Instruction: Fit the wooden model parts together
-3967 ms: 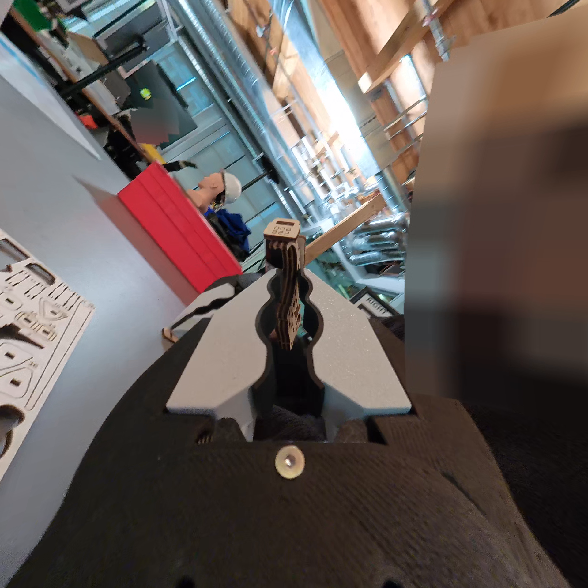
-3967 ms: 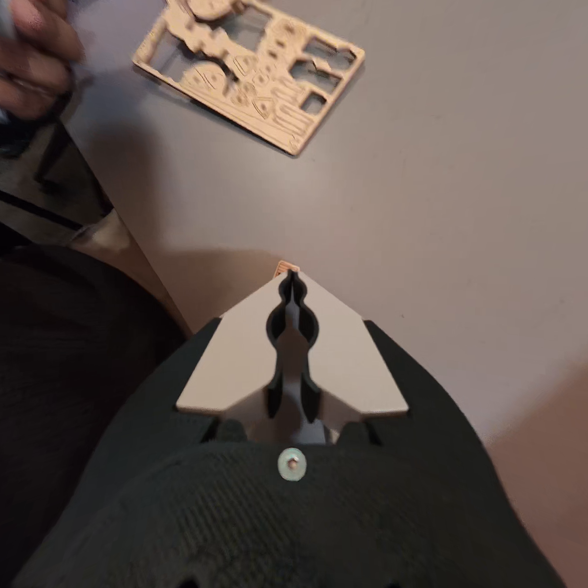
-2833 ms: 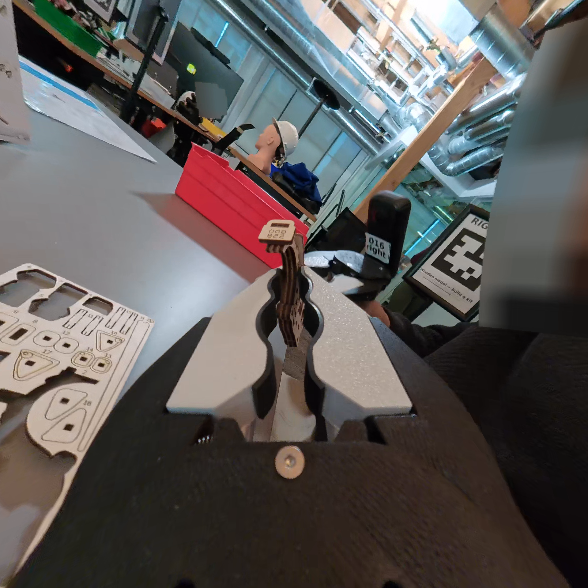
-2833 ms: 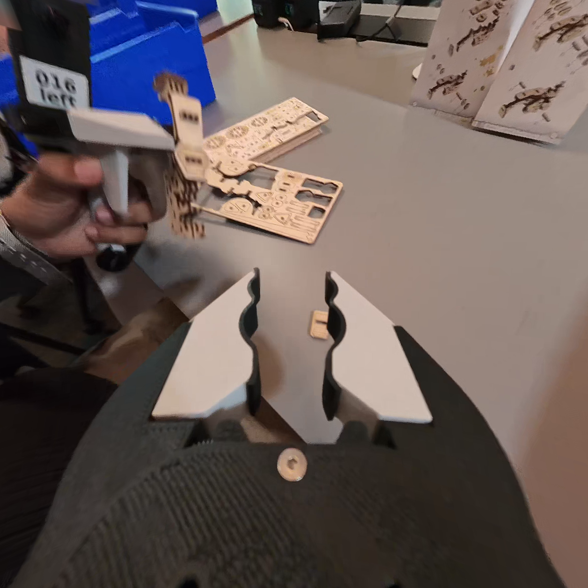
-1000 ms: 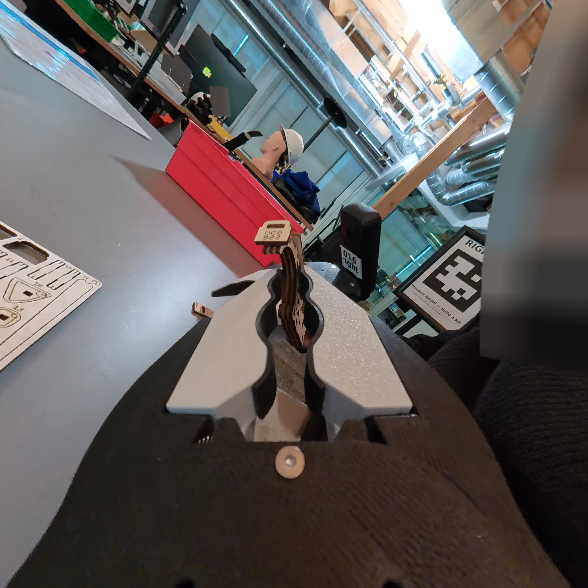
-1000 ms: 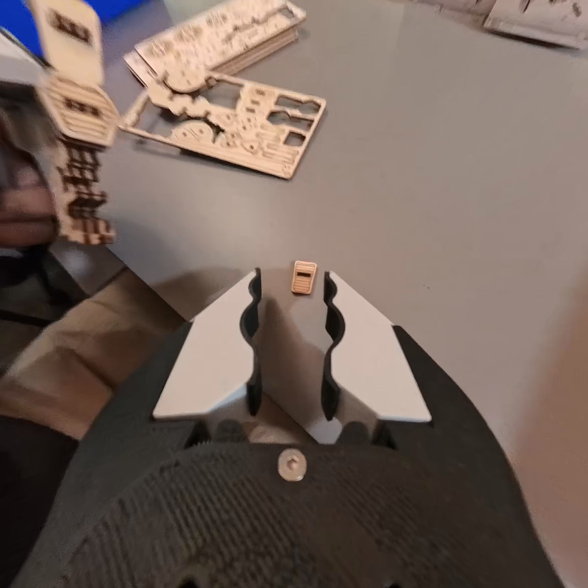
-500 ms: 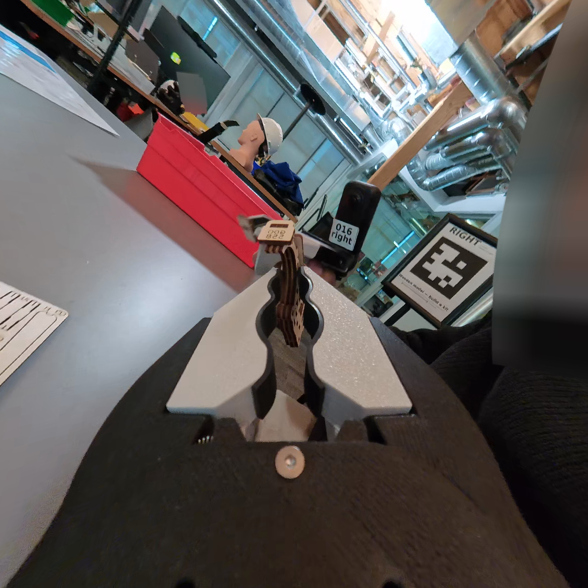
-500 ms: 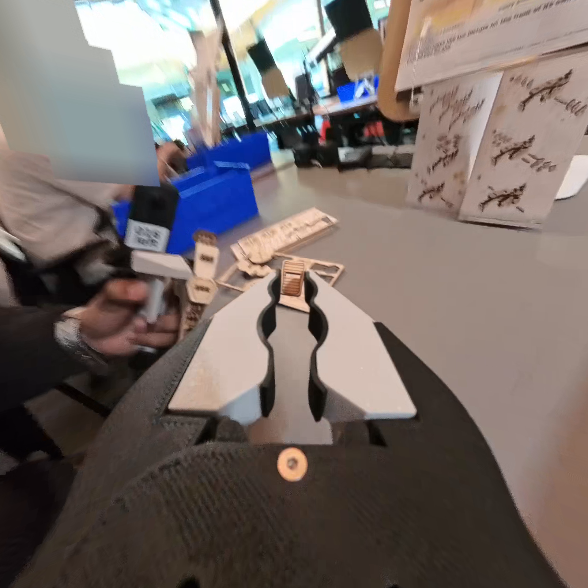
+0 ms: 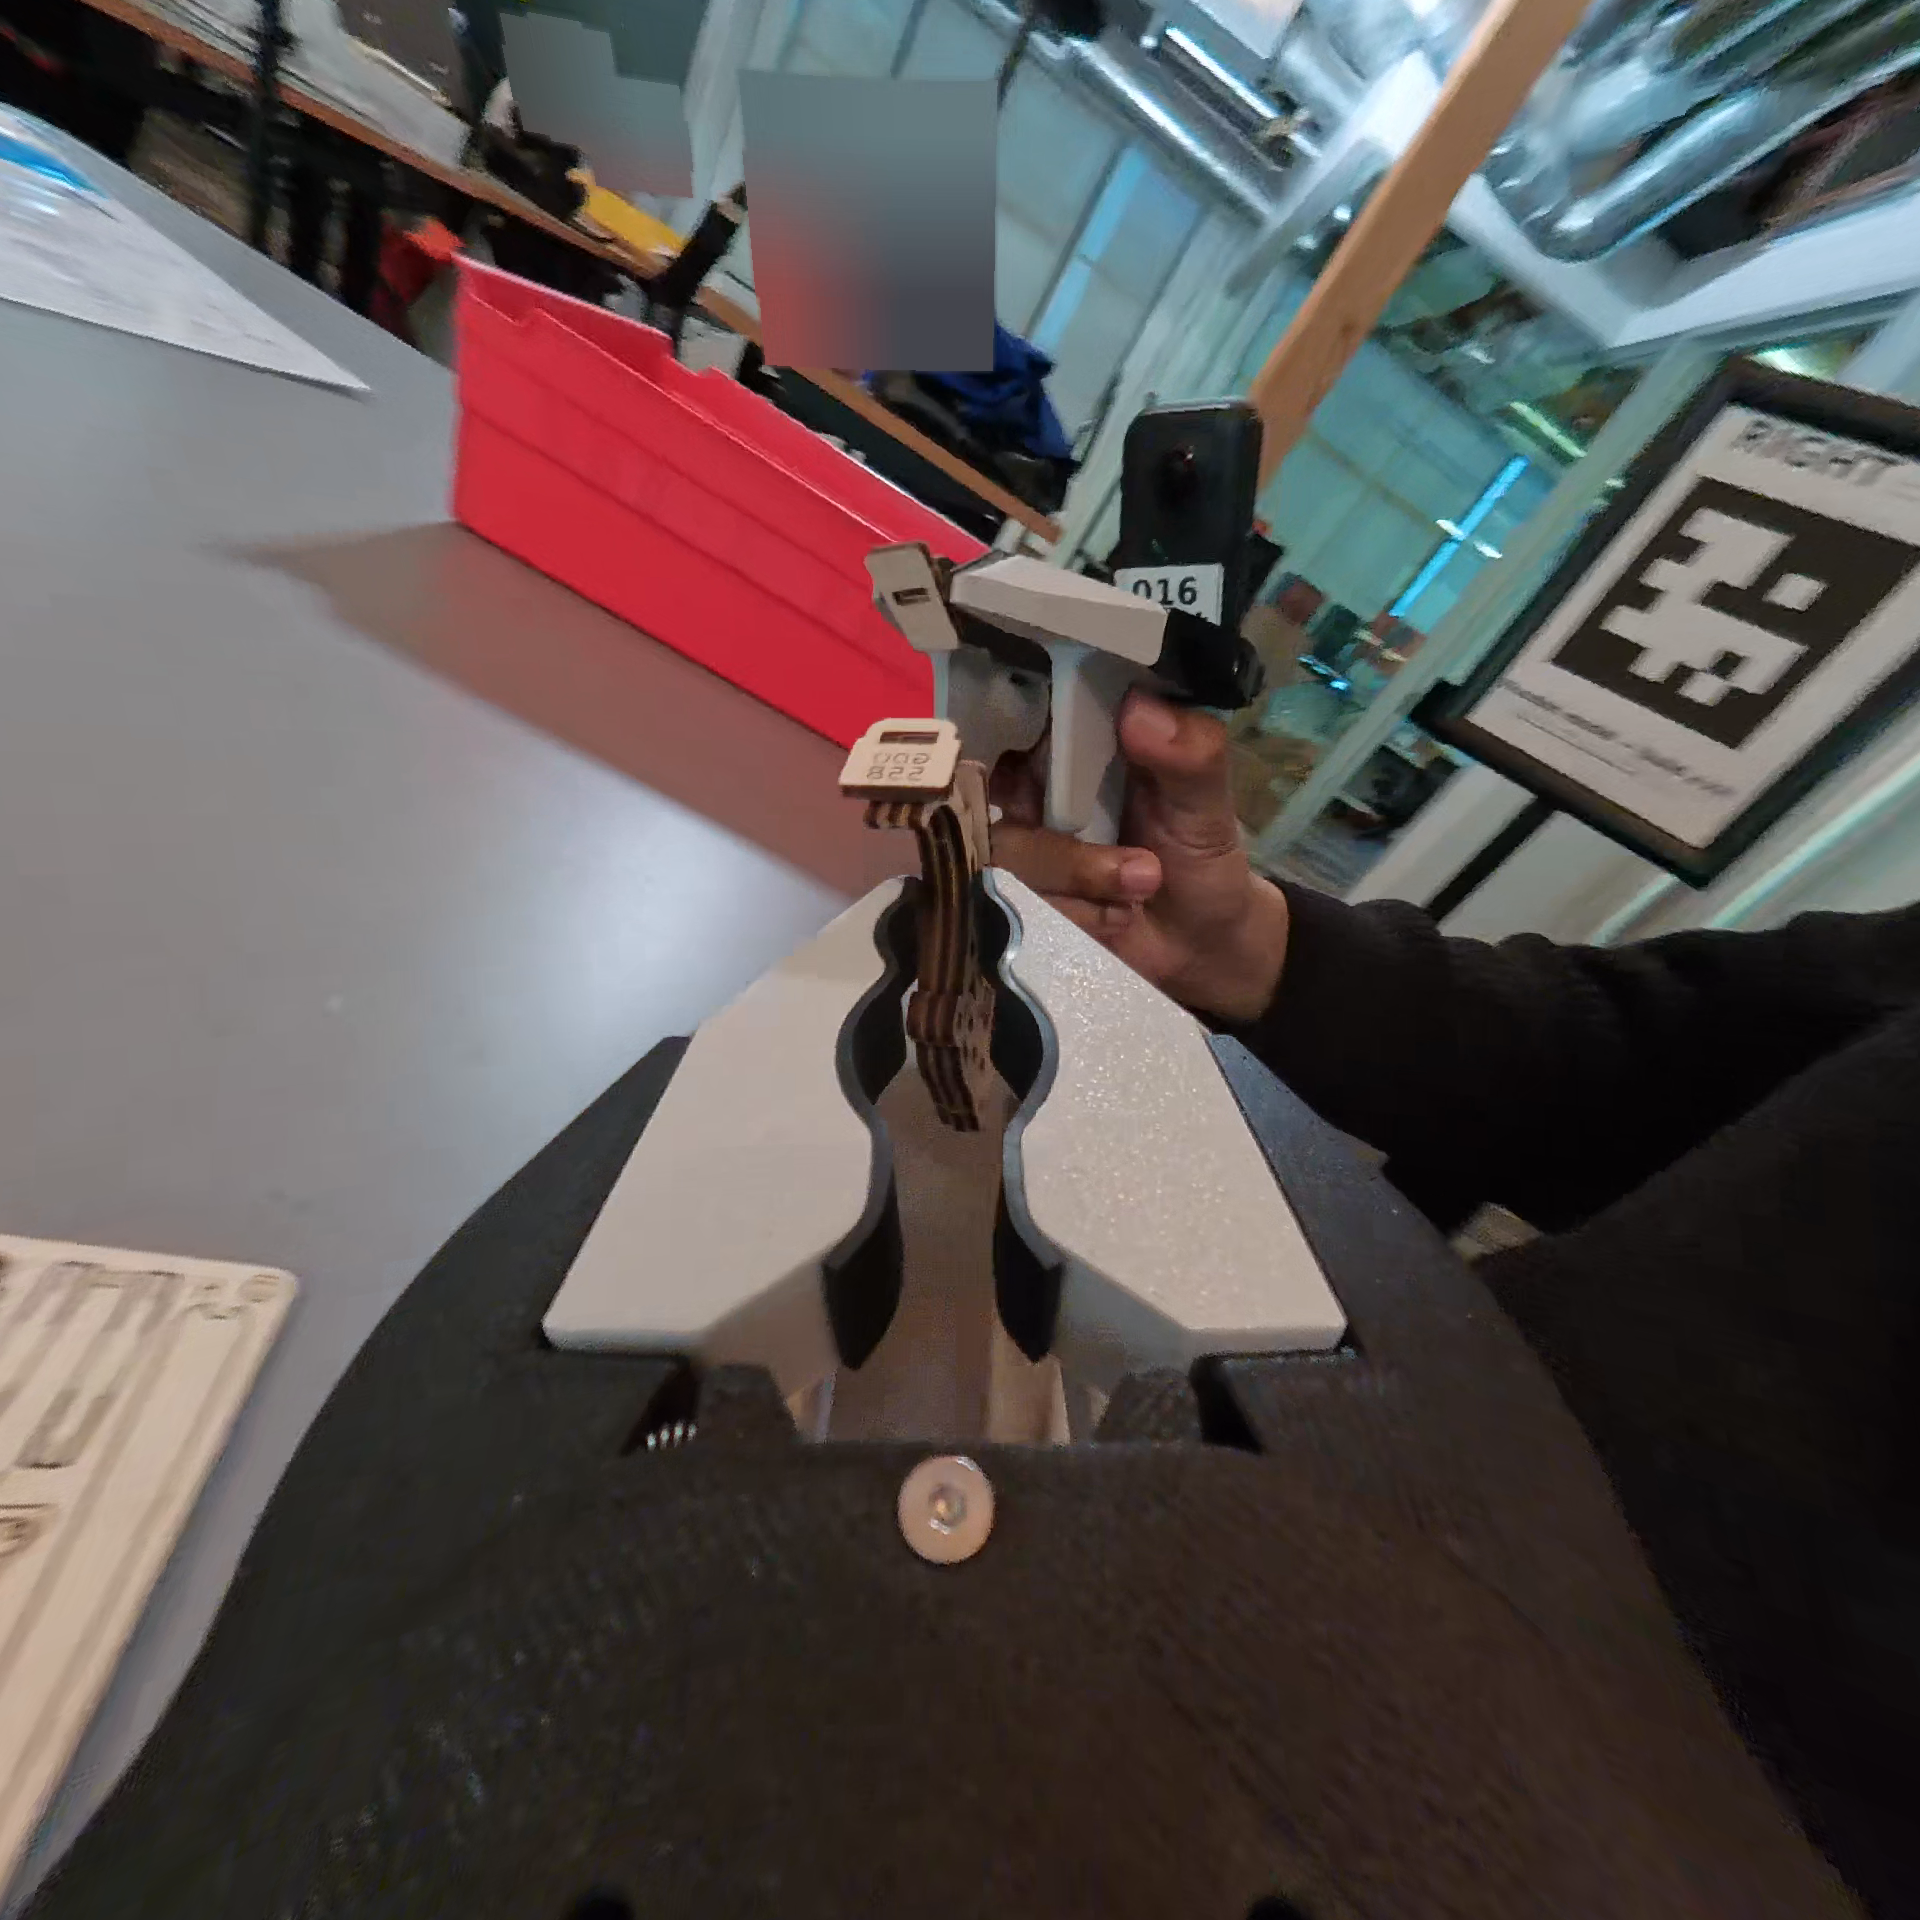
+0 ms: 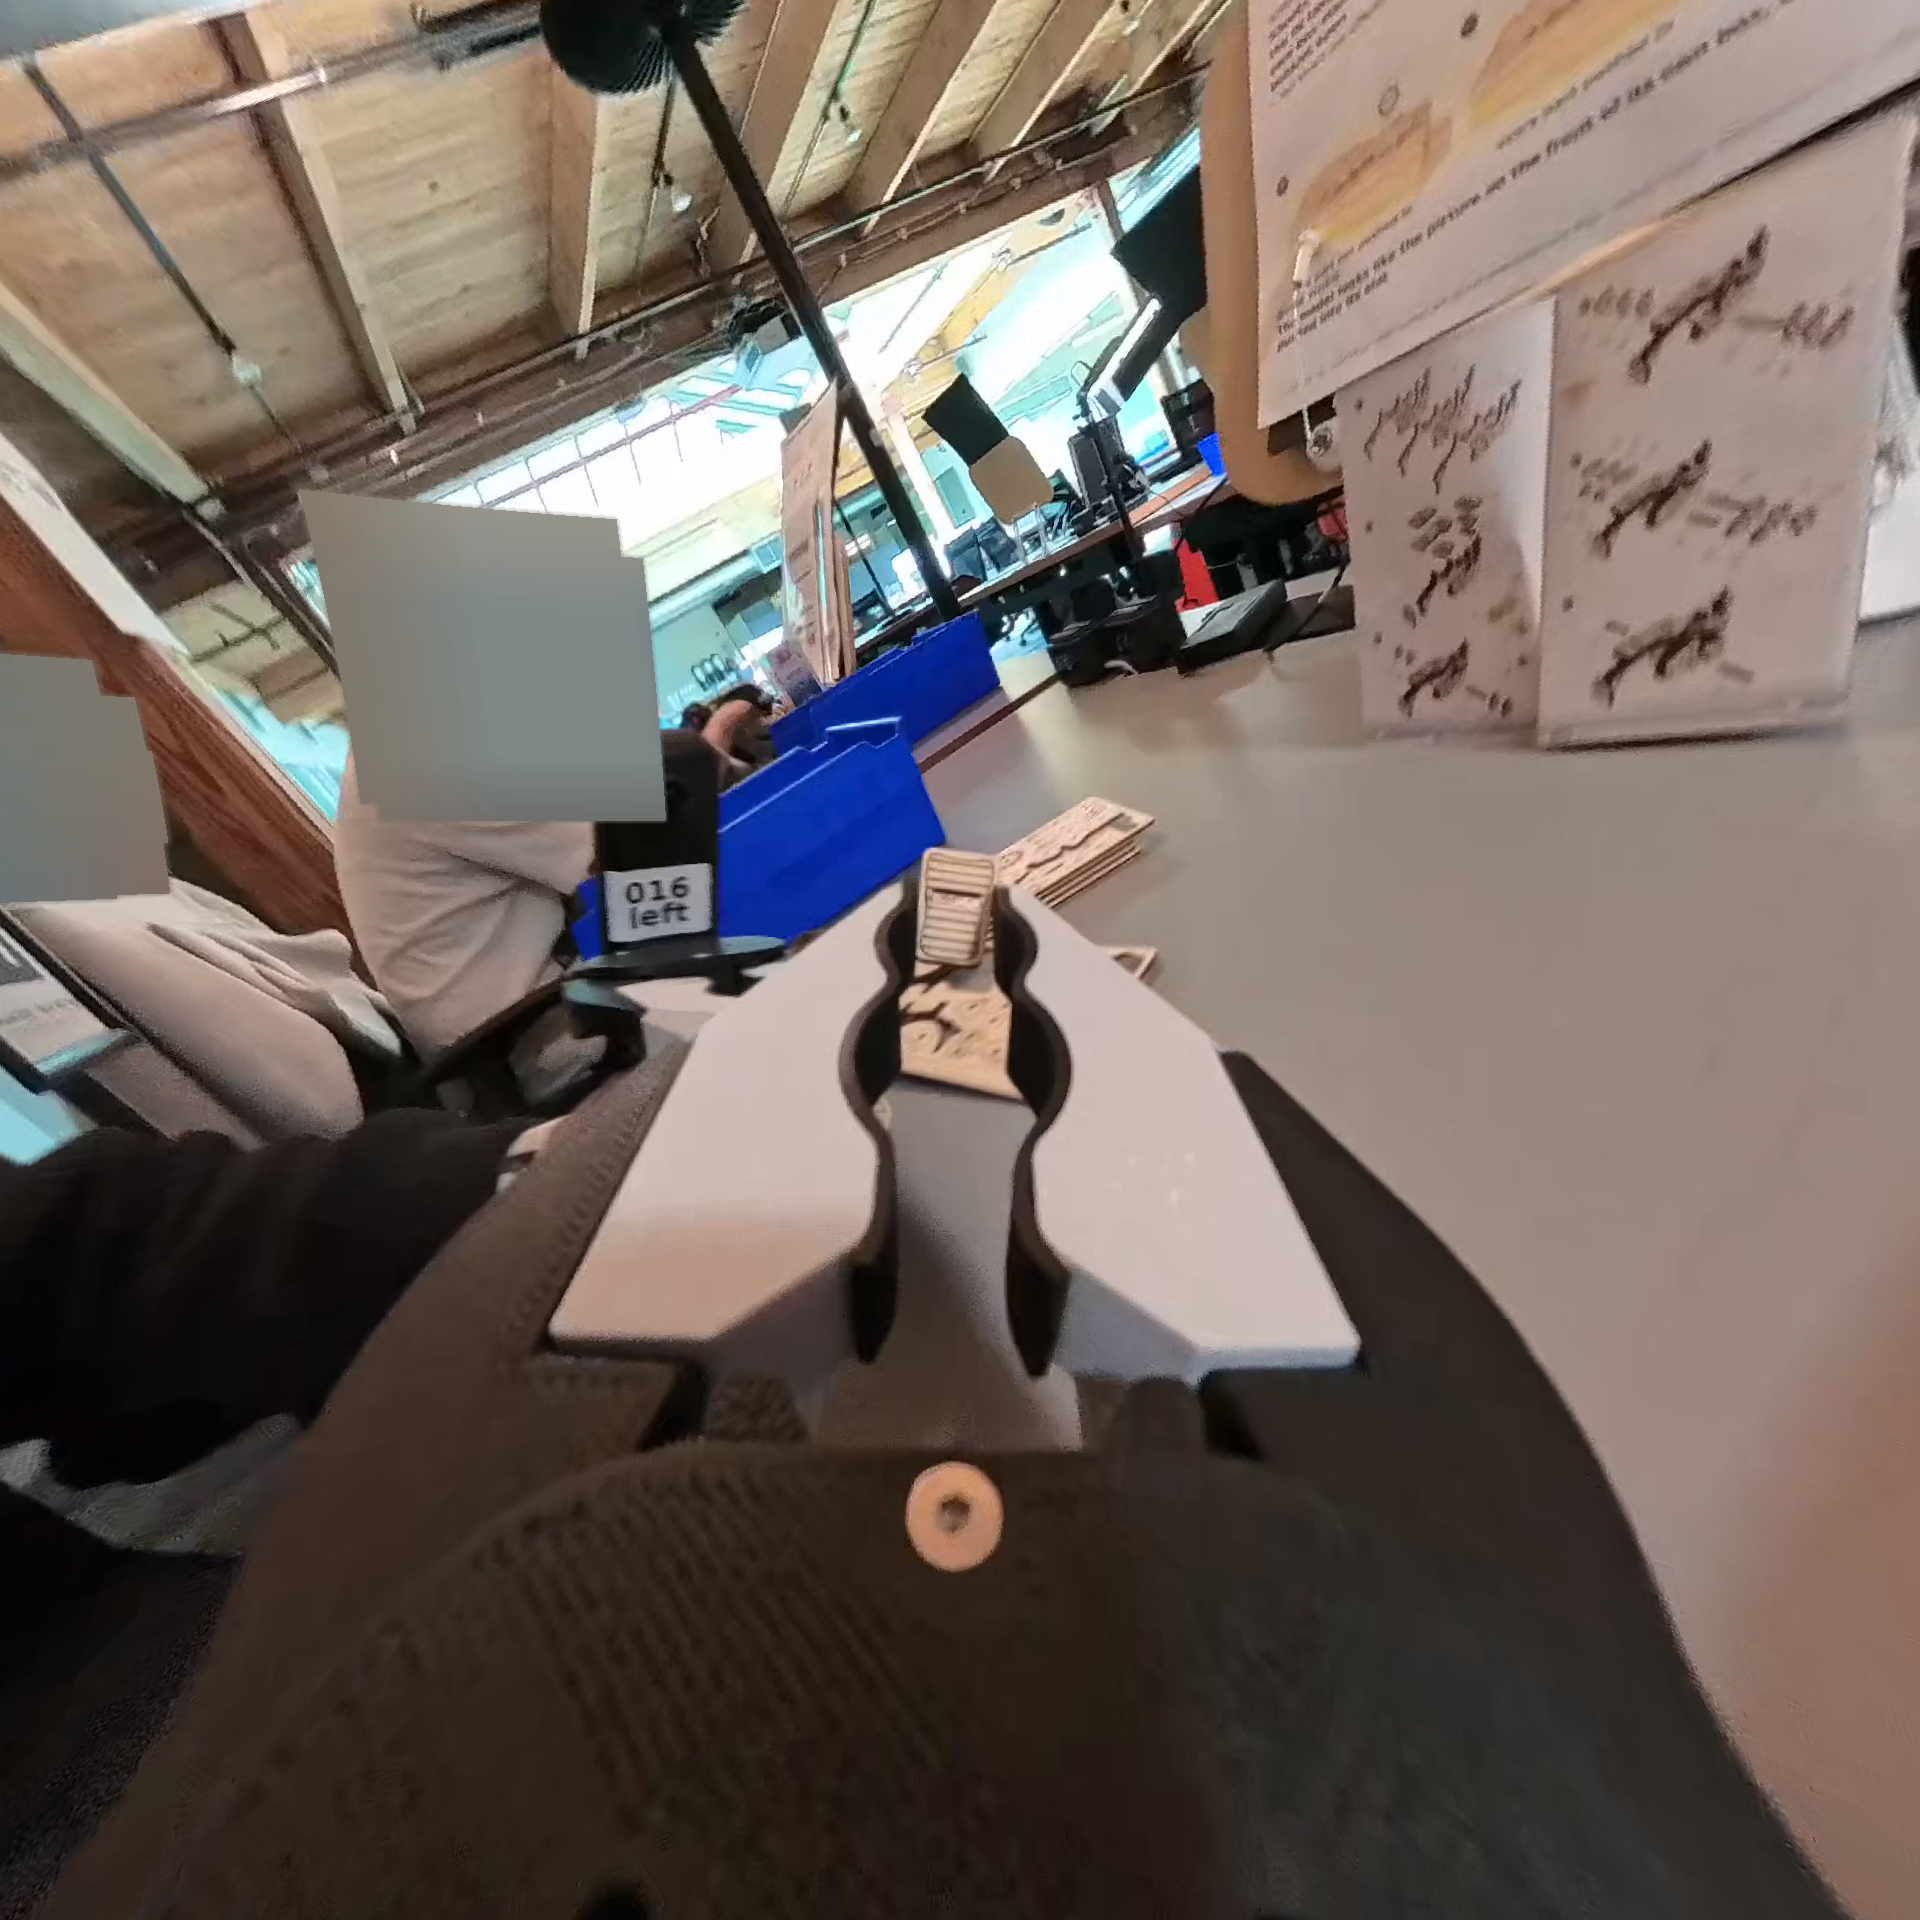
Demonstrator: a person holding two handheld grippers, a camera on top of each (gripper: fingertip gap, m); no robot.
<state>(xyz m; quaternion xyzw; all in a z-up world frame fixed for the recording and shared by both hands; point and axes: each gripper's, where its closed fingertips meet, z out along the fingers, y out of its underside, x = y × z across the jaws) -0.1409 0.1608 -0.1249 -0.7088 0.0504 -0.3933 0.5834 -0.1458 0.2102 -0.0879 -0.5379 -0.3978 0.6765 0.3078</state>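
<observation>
The left claw (image 9: 948,894) is gripping a layered wooden assembly (image 9: 948,977), a stack of thin curved plywood pieces standing upright between its grey fingers (image 9: 1132,1122). A small flat wooden cap (image 9: 902,764) with engraved marks is sitting on top of the stack, above the fingertips at about 12 o'clock in the left wrist view.

Just beyond it, at about 1 o'clock, the right claw (image 9: 940,613) is being held up above the grey desk (image 9: 312,831) by a hand (image 9: 1164,883) in a black sleeve (image 9: 1558,1039). It is pinching a small wooden tab (image 9: 909,603) at its tips; the tab is above the cap and apart from it. A black camera (image 9: 1190,499) with a white sticker is sitting on top of that gripper.

In the right wrist view, the right claw (image 10: 958,914) is closed on the same small wooden tab (image 10: 956,920), a pale rectangle with engraved parallel lines, standing upright at 12 o'clock between the fingertips. The left gripper's black camera mount (image 10: 665,883) with a white sticker is showing at 10 o'clock.

A red bin (image 9: 665,520) is sitting on the desk at 11 o'clock in the left wrist view, and a cut plywood sheet (image 9: 94,1455) is lying at 8 o'clock. In the right wrist view, blue bins (image 10: 831,821), a stack of plywood sheets (image 10: 1081,847) and white printed pages (image 10: 1621,520) are lying or standing farther off on the desk.
</observation>
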